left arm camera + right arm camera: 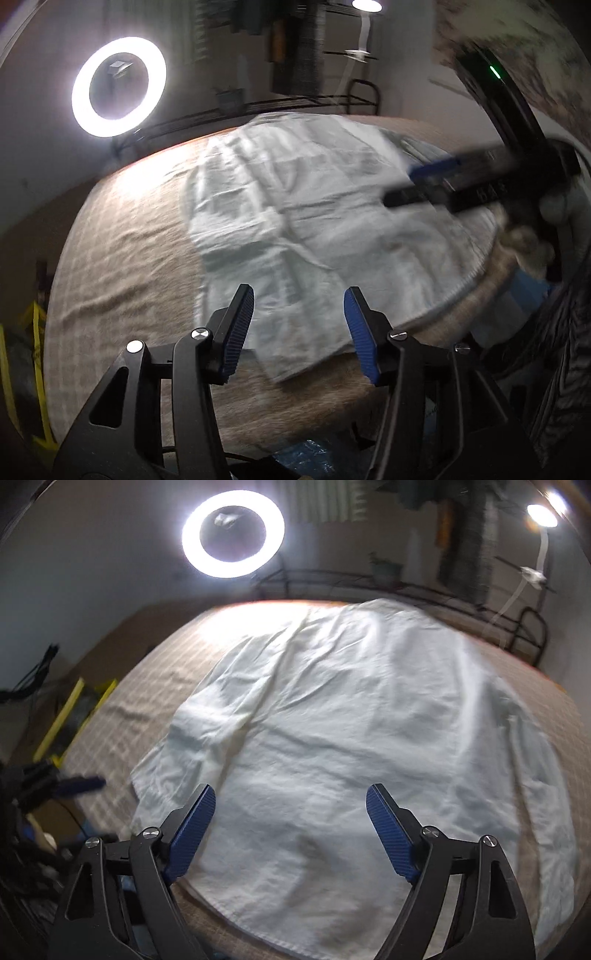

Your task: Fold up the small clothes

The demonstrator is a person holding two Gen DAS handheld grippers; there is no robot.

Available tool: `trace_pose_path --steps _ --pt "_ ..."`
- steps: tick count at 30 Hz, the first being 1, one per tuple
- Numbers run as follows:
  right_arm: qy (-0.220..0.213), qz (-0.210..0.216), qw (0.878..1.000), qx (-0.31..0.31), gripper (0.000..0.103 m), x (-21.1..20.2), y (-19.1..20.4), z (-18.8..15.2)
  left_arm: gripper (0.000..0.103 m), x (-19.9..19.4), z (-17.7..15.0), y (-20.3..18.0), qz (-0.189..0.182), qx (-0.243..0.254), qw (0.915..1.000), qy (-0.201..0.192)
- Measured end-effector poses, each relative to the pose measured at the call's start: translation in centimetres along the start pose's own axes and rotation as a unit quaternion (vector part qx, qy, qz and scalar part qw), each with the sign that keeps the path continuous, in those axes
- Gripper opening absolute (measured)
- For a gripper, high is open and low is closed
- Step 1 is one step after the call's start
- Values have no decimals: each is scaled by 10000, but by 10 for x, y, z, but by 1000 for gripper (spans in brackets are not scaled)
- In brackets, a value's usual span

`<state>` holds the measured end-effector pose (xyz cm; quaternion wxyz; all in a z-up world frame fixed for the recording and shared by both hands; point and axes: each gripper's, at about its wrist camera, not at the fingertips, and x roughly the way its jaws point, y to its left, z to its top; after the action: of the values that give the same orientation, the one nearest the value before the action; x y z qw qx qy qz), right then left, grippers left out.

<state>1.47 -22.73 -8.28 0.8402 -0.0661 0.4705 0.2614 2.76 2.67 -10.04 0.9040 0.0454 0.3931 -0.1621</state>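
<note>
Shirt: the white shirt (332,738) is lying spread out flat and back-side up on the checked tan cloth (155,686) that covers the table. It fills most of the middle, hem toward you, far end up near the ring light.

Progress: honestly you're barely started. I'd say no fold is made yet on the body. The sleeve (192,734) on the left looks laid alongside or slightly over the body, but it's too blurry to call that a proper fold. Both sides, then the bottom-to-top fold, all look left to do.

Left gripper: your left gripper (299,325) is partway open with nothing pinched. It's over the near corner of the shirt, pads clear of the fabric as far as I can tell.

Right gripper: your right gripper (291,830) is wide open and empty, hovering above the near hem area, cloth showing between the jaws but not gripped.

Surface: the cloth is a bit rumpled on the left and soft-looking, so the shirt may drag on it when you pull.

Room: pretty dim apart from a ring light (232,533) at the far side and a lamp (541,515) far right. There's a dark metal rack (406,587) behind the table and something yellow-framed (74,716) down on the left.
</note>
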Motion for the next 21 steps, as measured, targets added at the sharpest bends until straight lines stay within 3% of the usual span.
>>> trace_pose_path --steps 3,5,8,10,14,15,16,21 --pt "429 499 9978 105 84 24 8 -3 53 14 2 38 78 -877 9958 269" --pt "696 844 9937 241 84 38 14 -7 53 33 -4 60 -83 -1441 9874 650" --pt "979 1052 9890 341 80 57 25 -14 46 50 -14 70 -247 -1841 9776 991" --pt "1143 1152 9859 401 61 67 30 -17 38 58 -17 63 -351 -1743 9770 1180" --pt "1140 1248 9832 684 44 77 26 -18 36 76 -25 50 -308 -1585 9754 1501" --pt "1182 1387 9797 835 26 79 22 -17 26 75 -24 49 -263 -1584 9769 1412" --pt "1227 1527 9755 1001 10 83 17 -18 3 76 -23 49 -293 -1567 9770 1414" --pt "1239 1991 9573 1692 4 92 4 -24 0 64 -19 61 -452 -1884 9727 1281"
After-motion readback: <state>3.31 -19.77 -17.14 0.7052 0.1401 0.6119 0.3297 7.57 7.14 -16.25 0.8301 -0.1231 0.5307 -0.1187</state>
